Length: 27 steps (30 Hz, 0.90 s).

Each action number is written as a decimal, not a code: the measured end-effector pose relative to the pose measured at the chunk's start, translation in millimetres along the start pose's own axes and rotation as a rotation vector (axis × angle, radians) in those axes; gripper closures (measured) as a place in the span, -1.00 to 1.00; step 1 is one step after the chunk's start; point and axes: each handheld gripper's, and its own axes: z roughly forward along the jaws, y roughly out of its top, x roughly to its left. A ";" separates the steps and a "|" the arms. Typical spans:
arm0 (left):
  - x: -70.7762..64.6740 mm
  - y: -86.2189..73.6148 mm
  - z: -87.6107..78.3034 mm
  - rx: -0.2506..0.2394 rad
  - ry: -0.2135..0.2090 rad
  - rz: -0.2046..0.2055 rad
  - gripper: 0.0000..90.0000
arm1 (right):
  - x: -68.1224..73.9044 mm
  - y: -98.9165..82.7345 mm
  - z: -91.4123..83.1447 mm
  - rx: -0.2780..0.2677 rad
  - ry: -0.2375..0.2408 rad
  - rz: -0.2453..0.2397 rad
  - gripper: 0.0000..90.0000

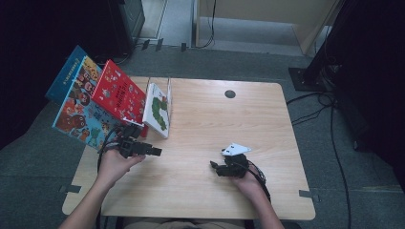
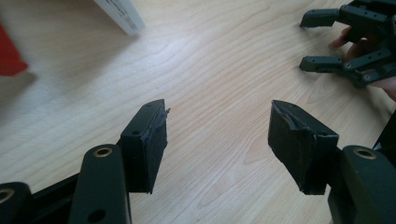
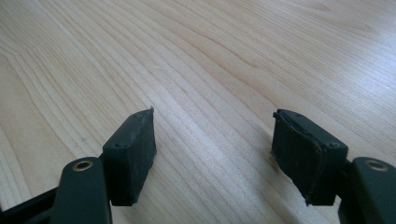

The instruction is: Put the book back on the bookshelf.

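Several picture books lean together at the table's left edge: a blue one point(image 1: 64, 76), a colourful one point(image 1: 79, 112), a red one point(image 1: 119, 93) and a white one with a green caterpillar point(image 1: 159, 110). My left gripper point(image 1: 156, 151) is held just in front of them, pointing right, open and empty. In the left gripper view point(image 2: 218, 126) the pads stand wide over bare wood, with the white book's corner point(image 2: 120, 14) and the red book point(image 2: 9, 58) at the top left. My right gripper point(image 1: 213, 165) rests low near the table's front, pointing left, open with nothing between its pads point(image 3: 212, 135).
The wooden table point(image 1: 215, 114) has a dark round hole point(image 1: 230, 94) near its far edge. The right gripper point(image 2: 307, 41) shows at the top right of the left gripper view. Cables point(image 1: 334, 143) run over the grey floor to the right of the table.
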 end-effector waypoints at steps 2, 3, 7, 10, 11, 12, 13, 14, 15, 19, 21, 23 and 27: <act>0.3 -1.4 5.7 0.012 0.000 0.004 -0.15 | 0.2 -0.2 -0.4 0.002 0.000 0.000 -0.33; 0.7 -2.3 8.1 0.012 -0.001 0.006 -0.15 | 0.4 -0.3 -0.5 0.002 0.000 0.000 -0.33; 1.3 -8.1 19.9 0.018 0.006 0.019 -0.15 | 1.2 -0.9 -1.1 0.000 0.000 0.002 -0.33; 2.9 -11.0 28.9 0.025 -0.003 0.016 -0.15 | 1.8 -1.3 -1.6 0.000 0.001 0.002 -0.33; 2.8 -11.9 31.9 0.027 0.000 0.019 -0.15 | 2.2 -1.6 -1.8 0.000 -0.001 0.004 -0.33; 2.8 -12.7 34.4 0.035 0.000 0.023 -0.15 | 2.5 -1.9 -2.2 0.000 -0.002 0.005 -0.33; 2.8 -13.5 36.9 0.038 0.000 0.022 -0.15 | 2.6 -2.2 -2.4 0.000 0.000 0.002 -0.33; 3.0 -14.3 38.7 0.041 -0.002 0.021 -0.15 | 3.0 -2.5 -2.8 0.000 0.000 0.004 -0.33; 3.4 -14.8 40.3 0.042 -0.005 0.020 -0.15 | 3.2 -2.8 -3.3 0.002 0.001 0.003 -0.33; 4.8 -16.5 44.1 0.033 0.000 0.020 -0.15 | 3.9 -3.8 -4.4 0.003 0.002 0.002 -0.33; 5.8 -16.4 44.1 0.025 0.001 0.022 -0.15 | 4.0 -4.1 -4.7 0.003 0.003 -0.001 -0.33; 6.2 -16.7 44.0 0.018 0.005 0.025 -0.15 | 4.1 -4.2 -4.8 0.003 0.004 -0.002 -0.33; 5.4 -17.8 43.6 0.020 0.011 0.037 -0.15 | 4.5 -4.5 -5.2 0.004 0.005 -0.001 -0.34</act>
